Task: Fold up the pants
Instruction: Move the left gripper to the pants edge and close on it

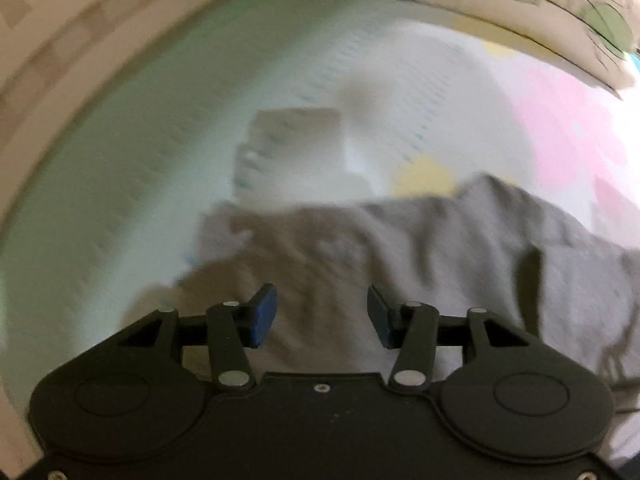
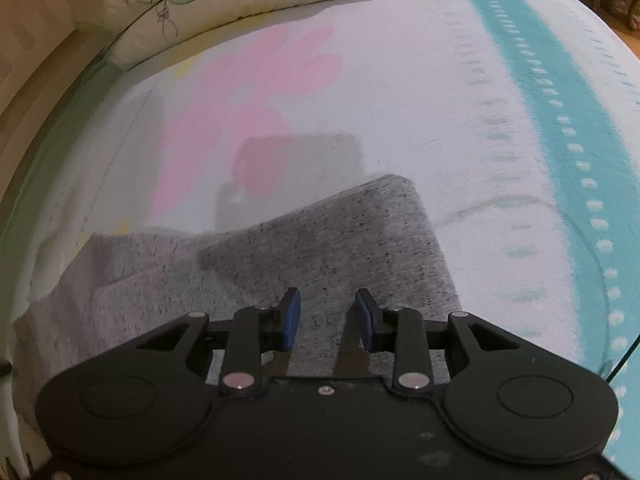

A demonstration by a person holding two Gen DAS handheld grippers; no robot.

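Grey heathered pants (image 1: 400,256) lie on a bed sheet, folded into a thick layered stack; they also show in the right wrist view (image 2: 340,248). My left gripper (image 1: 322,314) is open and empty, its blue pads hovering just above the near part of the fabric. My right gripper (image 2: 326,318) is open and empty, also just above the pants, with the folded corner ahead of it. The left wrist view is motion blurred.
The bed sheet (image 2: 420,80) is white with pink and yellow patches and a teal band (image 2: 560,120) on the right. A cream pillow (image 2: 224,4) with green drawings lies at the far side; it also shows in the left wrist view (image 1: 520,12). A beige wall (image 1: 48,40) runs along the left.
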